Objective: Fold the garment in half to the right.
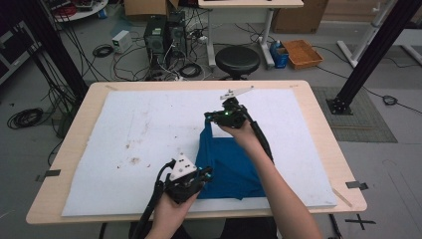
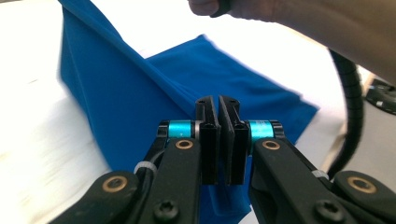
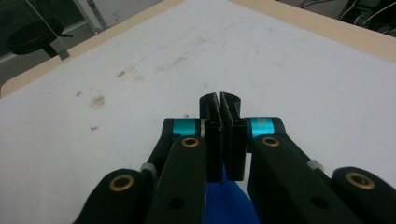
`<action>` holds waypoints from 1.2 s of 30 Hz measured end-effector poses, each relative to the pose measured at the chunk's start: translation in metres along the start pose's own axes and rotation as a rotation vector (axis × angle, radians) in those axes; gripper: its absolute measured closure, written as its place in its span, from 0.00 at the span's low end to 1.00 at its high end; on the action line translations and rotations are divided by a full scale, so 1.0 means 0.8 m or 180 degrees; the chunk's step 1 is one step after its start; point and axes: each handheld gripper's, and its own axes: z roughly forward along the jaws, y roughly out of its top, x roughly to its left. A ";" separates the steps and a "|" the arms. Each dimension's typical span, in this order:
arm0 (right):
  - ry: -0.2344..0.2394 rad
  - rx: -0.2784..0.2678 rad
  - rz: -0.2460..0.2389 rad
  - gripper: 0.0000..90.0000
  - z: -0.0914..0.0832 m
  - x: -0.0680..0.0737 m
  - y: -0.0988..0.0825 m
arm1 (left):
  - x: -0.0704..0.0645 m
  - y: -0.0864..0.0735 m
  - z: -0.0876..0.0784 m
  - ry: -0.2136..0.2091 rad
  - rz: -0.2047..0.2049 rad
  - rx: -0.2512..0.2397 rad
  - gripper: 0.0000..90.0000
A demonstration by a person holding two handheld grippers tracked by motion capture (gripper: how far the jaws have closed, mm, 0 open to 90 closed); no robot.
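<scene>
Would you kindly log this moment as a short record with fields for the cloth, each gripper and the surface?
cloth: blue cloth, one side lifted, the rest lying on the mat
left gripper: shut on the cloth's near left edge
right gripper: shut on a far corner, raised above the mat
surface: white mat, stained, on a wooden table

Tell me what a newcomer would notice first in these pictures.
The blue cloth stands out at once, vivid against the stained white mat on the near right part of the table. The right tool pinches its far corner and holds it off the mat, while the left tool is shut on its near left edge. Behind the table, a black stool and tangled cables crowd the floor.
</scene>
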 end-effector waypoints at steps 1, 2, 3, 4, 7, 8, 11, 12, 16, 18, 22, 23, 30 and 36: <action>-0.0022 0.0006 -0.0001 0.99 -0.008 -0.005 -0.003 | -0.003 0.003 0.007 -0.0051 -0.0001 -0.0001 0.96; -0.0045 0.0007 -0.0012 0.99 -0.016 -0.011 -0.007 | -0.007 0.005 0.014 -0.0087 0.0014 0.0000 0.96; -0.0057 0.0016 -0.0011 0.99 -0.023 -0.016 -0.011 | -0.011 0.007 0.020 -0.0122 0.0024 0.0008 0.96; -0.0088 0.0025 -0.0008 0.99 -0.030 -0.022 -0.015 | -0.015 0.009 0.027 -0.0171 0.0032 0.0015 0.96; -0.0135 0.0061 0.0008 0.99 -0.049 -0.038 -0.028 | -0.027 0.014 0.048 -0.0257 0.0057 0.0028 0.96; -0.0129 0.0062 0.0028 0.99 -0.055 -0.043 -0.033 | -0.031 0.015 0.054 -0.0288 0.0048 0.0038 0.96; -0.0195 0.0133 0.0026 0.99 -0.068 -0.056 -0.045 | -0.041 0.014 0.074 -0.0356 0.0029 0.0082 0.96; -0.0203 0.0159 0.0032 0.99 -0.071 -0.059 -0.050 | -0.045 0.013 0.080 -0.0381 0.0023 0.0092 0.96; -0.0281 0.0220 0.0016 0.99 -0.084 -0.072 -0.065 | -0.056 0.010 0.101 -0.0431 0.0023 0.0157 0.96; -0.0317 0.0249 0.0051 0.99 -0.089 -0.079 -0.072 | -0.060 0.010 0.110 -0.0446 0.0005 0.0150 0.96; -0.0360 0.0317 0.0057 0.99 -0.094 -0.090 -0.081 | -0.067 0.010 0.126 -0.0490 -0.0041 0.0143 0.96; -0.0384 0.0350 0.0053 0.98 -0.095 -0.092 -0.082 | -0.068 0.009 0.129 -0.0503 -0.0038 0.0146 0.96; -0.0583 0.0424 -0.0008 0.98 -0.095 -0.100 -0.092 | -0.073 0.007 0.146 -0.0681 -0.0011 0.0107 0.80; -0.0844 0.0324 0.0108 0.88 -0.104 -0.104 -0.102 | -0.071 0.010 0.133 -0.0598 0.0110 -0.0002 0.64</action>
